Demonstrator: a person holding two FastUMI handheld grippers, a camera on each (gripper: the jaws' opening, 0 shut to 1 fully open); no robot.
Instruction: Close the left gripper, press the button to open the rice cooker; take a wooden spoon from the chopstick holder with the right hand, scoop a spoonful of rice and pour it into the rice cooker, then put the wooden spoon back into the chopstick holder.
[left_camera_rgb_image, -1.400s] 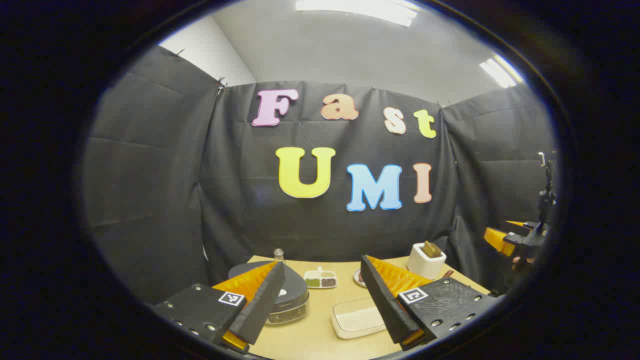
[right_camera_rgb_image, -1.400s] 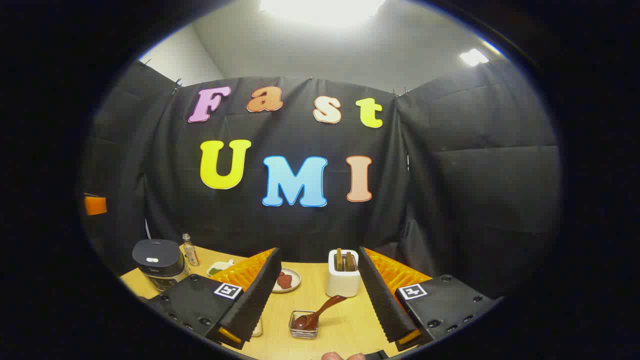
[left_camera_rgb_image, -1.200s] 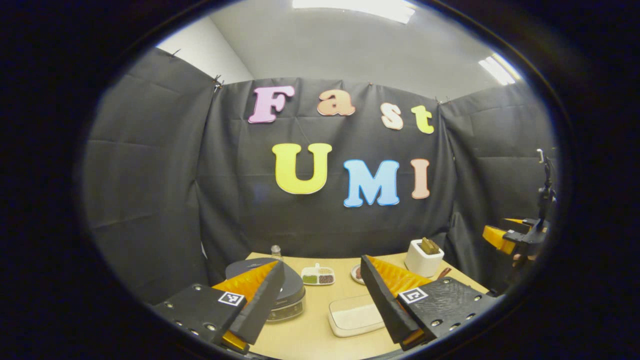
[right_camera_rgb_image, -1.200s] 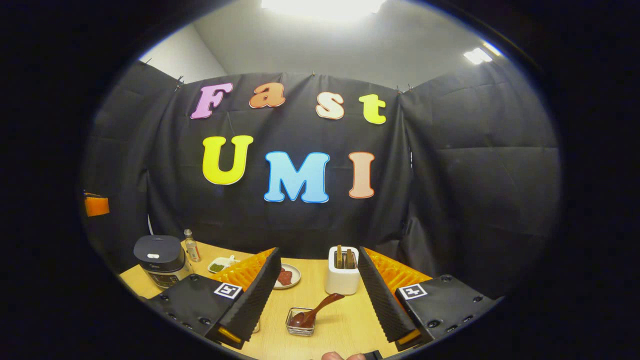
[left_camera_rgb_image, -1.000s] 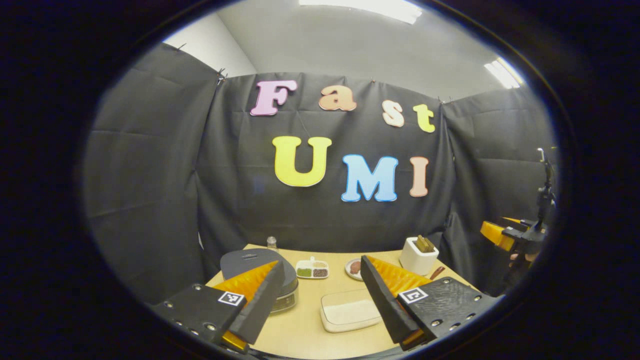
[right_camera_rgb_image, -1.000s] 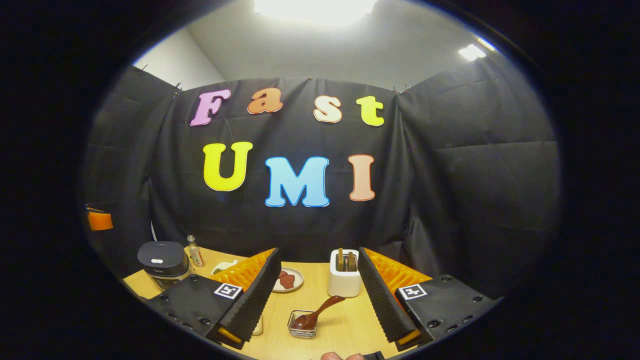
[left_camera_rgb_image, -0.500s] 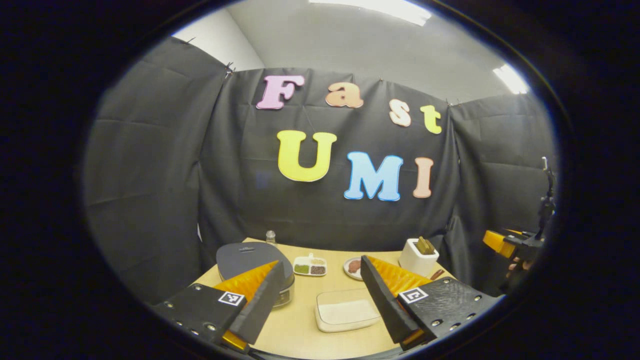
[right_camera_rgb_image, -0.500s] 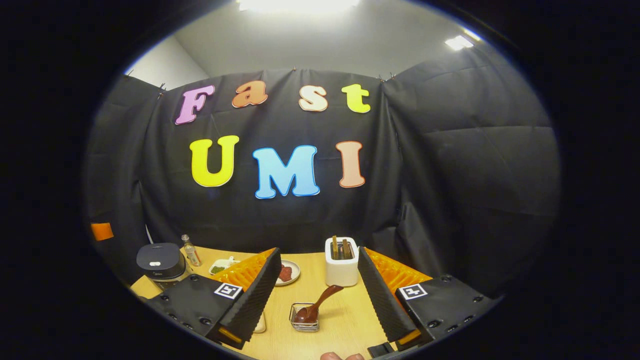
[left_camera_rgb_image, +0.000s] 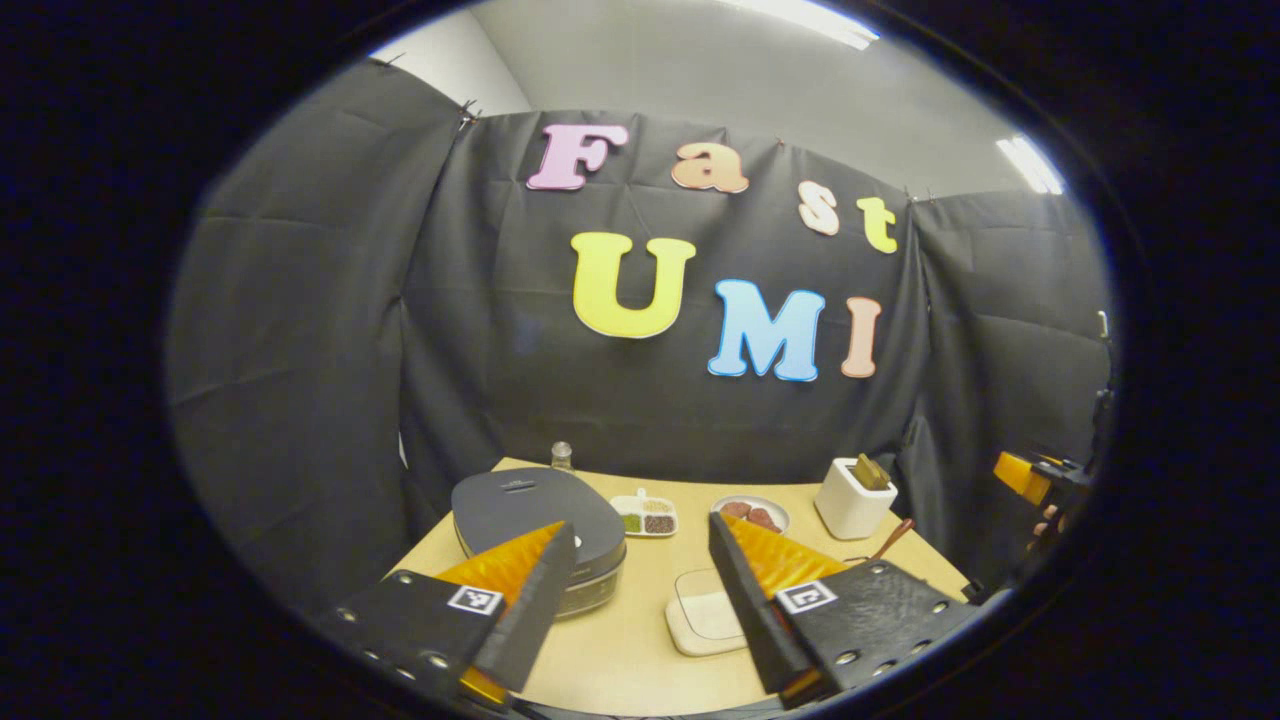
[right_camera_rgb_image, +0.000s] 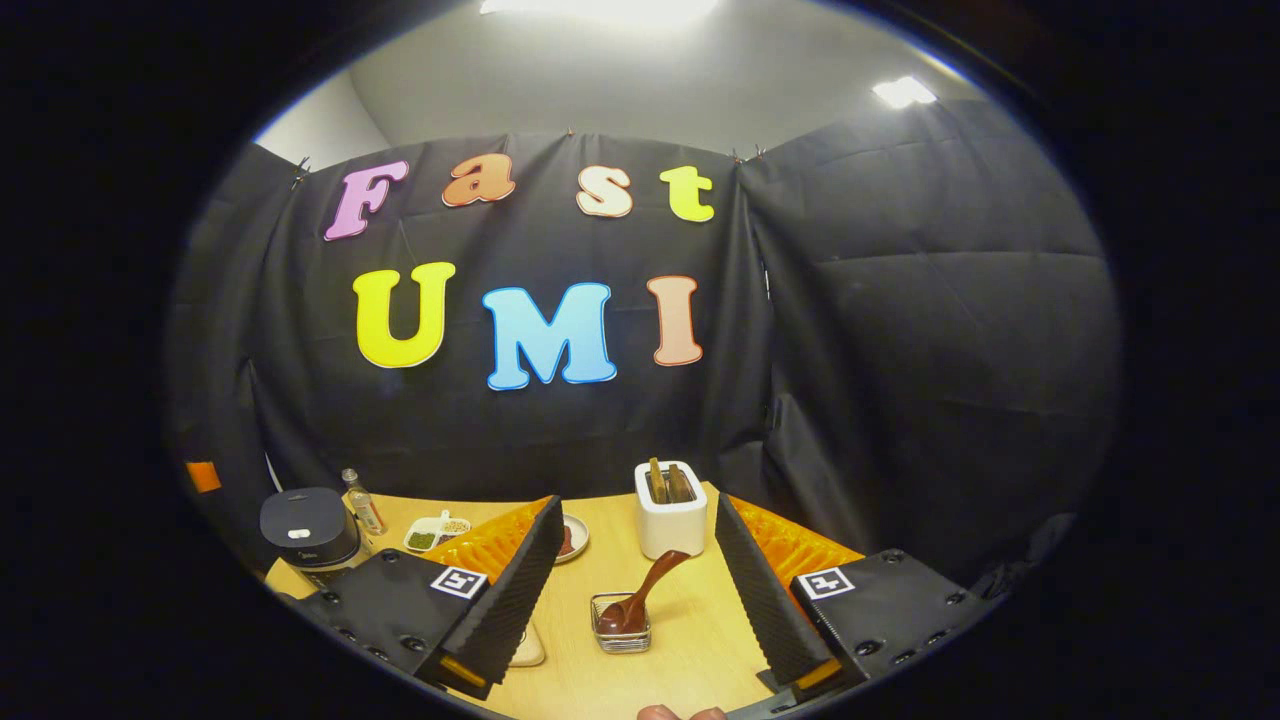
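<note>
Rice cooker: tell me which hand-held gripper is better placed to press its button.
Left. The left hand-held gripper hangs just above the closed rice cooker, though its jaws are open. The right hand-held gripper faces the chopstick holder.

Rice cooker (left_camera_rgb_image: 535, 515) sits left of rice tray (left_camera_rgb_image: 703, 622); chopstick holder (left_camera_rgb_image: 852, 500) far right.

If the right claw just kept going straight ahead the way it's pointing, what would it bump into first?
Probably the small wire basket with a dark spoon resting in it, which sits on the table between the open right claw fingers. Behind it stands the white holder. Depth is hard to judge here.
</note>
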